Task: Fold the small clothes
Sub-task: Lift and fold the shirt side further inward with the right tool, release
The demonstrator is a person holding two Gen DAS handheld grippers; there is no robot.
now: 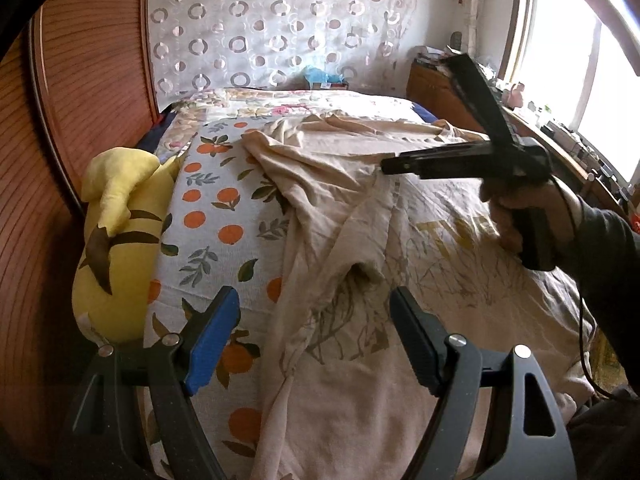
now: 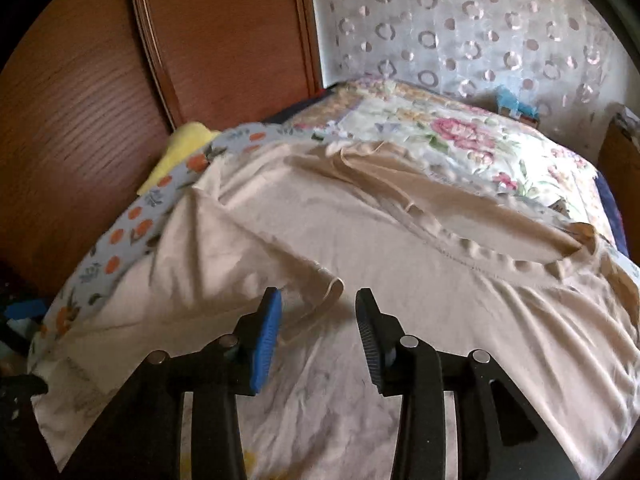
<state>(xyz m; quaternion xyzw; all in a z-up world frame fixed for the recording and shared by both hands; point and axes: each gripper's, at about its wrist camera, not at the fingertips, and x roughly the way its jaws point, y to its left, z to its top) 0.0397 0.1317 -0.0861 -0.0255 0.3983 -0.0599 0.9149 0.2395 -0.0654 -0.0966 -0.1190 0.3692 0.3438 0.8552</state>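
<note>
**Beige shirt spread on the bed, both tongs apart**

We see a beige shirt (image 1: 360, 240) lying across a bed (image 1: 224, 216) covered with an orange-and-leaf print sheet. The shirt is rumpled, with one sleeve folded inward over the body and a faded gold print showing on its front. A floral quilt (image 2: 460, 136) lies at the far end of the bed, touching the shirt's upper edge.

Our left tongs (image 1: 316, 340) hover above the near part of the shirt, their two fingers standing wide apart with nothing between them.

Our right tongs (image 2: 318, 336) point down at the shirt, fingers partly apart. A folded edge of cloth lies just ahead of the tips; the pads do not seem to press on it, though the blur makes this hard to judge. In the left view a hand (image 1: 520, 216) in a dark sleeve holds these tongs over the shirt.

A yellow plush toy (image 1: 120, 240) rests at the bed's left edge, against a wooden wardrobe (image 1: 80, 100).
</note>
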